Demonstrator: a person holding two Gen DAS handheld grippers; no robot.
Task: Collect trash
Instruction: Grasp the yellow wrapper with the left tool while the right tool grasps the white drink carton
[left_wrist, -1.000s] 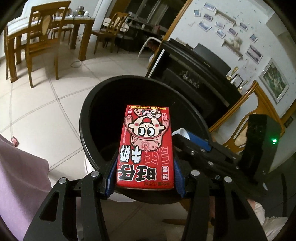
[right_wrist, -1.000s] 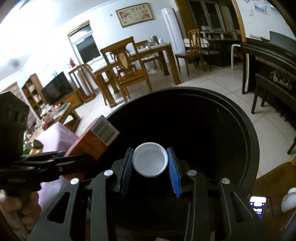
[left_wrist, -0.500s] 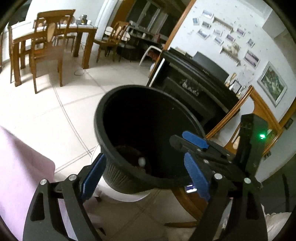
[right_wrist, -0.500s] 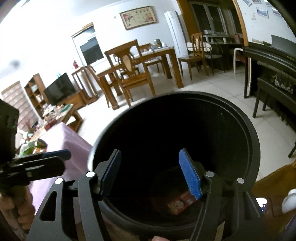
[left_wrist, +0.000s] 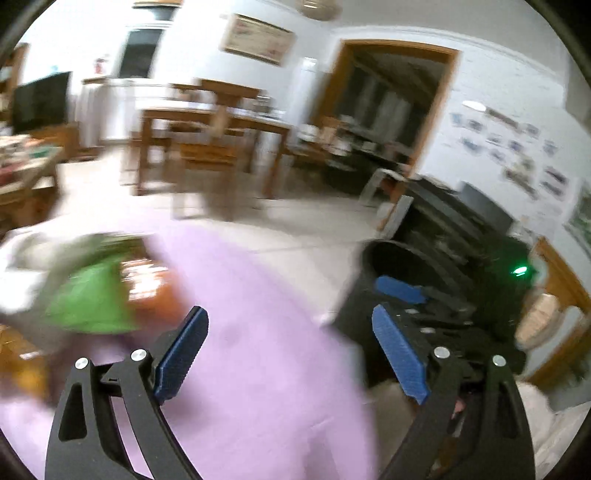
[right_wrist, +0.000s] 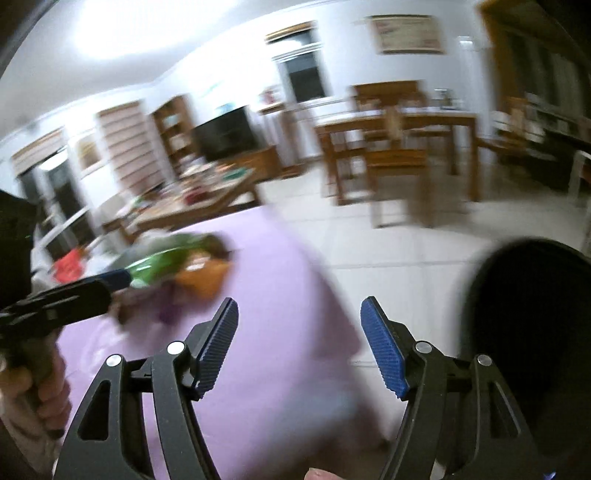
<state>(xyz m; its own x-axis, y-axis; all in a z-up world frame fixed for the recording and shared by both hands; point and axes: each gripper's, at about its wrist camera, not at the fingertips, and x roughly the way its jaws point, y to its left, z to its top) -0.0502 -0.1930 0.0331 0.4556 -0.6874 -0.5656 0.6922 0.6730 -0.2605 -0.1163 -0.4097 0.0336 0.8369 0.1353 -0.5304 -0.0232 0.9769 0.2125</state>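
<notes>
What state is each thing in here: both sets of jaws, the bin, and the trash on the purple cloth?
left gripper: jaws have just been opening, now wide apart, nothing between them.
right gripper: jaws have just been opening, now apart, empty.
black bin: upright on the floor, open-topped; contents hidden.
green wrapper: lying on the purple cloth, blurred, not held.
orange item: beside the green wrapper, too blurred to identify.

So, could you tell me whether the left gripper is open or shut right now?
Open: the left gripper has its blue pads spread wide, having just been opening, with only purple cloth behind them.
</notes>
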